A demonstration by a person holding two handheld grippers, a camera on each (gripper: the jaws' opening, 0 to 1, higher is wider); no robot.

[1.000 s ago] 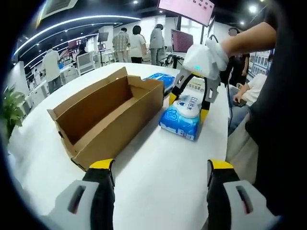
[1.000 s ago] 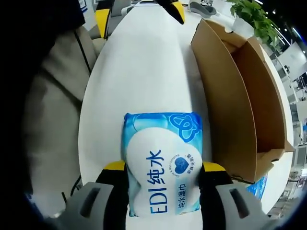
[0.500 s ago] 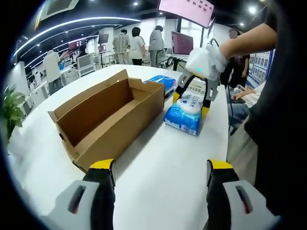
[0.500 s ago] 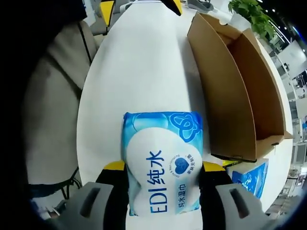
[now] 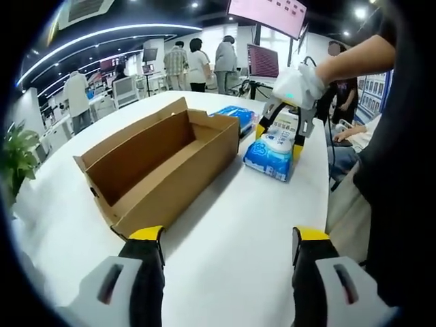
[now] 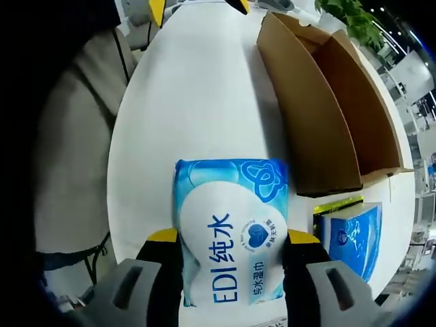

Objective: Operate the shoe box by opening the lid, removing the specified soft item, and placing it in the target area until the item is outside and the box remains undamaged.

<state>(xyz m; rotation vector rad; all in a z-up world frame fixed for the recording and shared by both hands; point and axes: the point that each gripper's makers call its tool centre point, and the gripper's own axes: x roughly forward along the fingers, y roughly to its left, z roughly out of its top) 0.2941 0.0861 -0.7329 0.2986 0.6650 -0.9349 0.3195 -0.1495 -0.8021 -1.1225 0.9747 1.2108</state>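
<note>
The open cardboard shoe box [image 5: 157,163] lies empty on the white table, seen again in the right gripper view [image 6: 320,102]. A blue and white wet-wipes pack [image 6: 231,225] is clamped between the jaws of my right gripper [image 6: 231,238]. From the left gripper view, that pack [image 5: 271,155] sits low at the table beside the box's far end, under the right gripper [image 5: 281,131]. I cannot tell whether it touches the table. My left gripper [image 5: 228,238] stands open over bare table at the near side, holding nothing.
A second blue pack [image 5: 235,116] lies past the box's far end, also [image 6: 351,235]. The table edge [image 5: 320,204] runs on the right, with a person's dark clothing beside it. A potted plant [image 5: 17,153] stands left. Several people stand in the background.
My right gripper has carried the wipes pack farther along the table, away from the left gripper and toward the box's far end; the second blue pack came into its view. The left gripper stayed open.
</note>
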